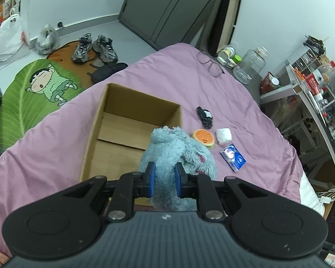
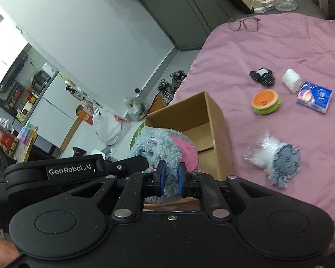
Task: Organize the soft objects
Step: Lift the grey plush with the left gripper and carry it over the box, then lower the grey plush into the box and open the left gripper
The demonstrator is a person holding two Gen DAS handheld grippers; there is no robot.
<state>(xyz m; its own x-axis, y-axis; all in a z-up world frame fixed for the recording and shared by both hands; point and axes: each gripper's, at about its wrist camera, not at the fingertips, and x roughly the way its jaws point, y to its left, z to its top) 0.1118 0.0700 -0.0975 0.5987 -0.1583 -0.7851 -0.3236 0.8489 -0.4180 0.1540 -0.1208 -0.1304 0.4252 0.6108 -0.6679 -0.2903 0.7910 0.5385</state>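
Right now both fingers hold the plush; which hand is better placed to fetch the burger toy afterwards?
Probably the right gripper: the burger toy lies on its side of the box. The left gripper is nearer the box, also clamped on the plush.

- A fluffy grey-blue plush toy [image 1: 176, 154] of long-piled fleece is seen, with a pink terry-like ear [image 2: 188, 154].
- A matt brown corrugated cardboard box [image 1: 131, 120] is shown at 10 o'clock from the plush.
- A soft, faintly creased mauve cloth bedcover [image 1: 245, 111] is spread beneath.
- A glossy blue printed paper packet [image 2: 314, 99] is found at 2 o'clock.
- A crinkled clear plastic bag [image 2: 262, 150] reflects light.
- Matt black plastic gripper fingers [image 1: 150, 178] carry smooth blue pads; bright metal rivets are set in the linkage.
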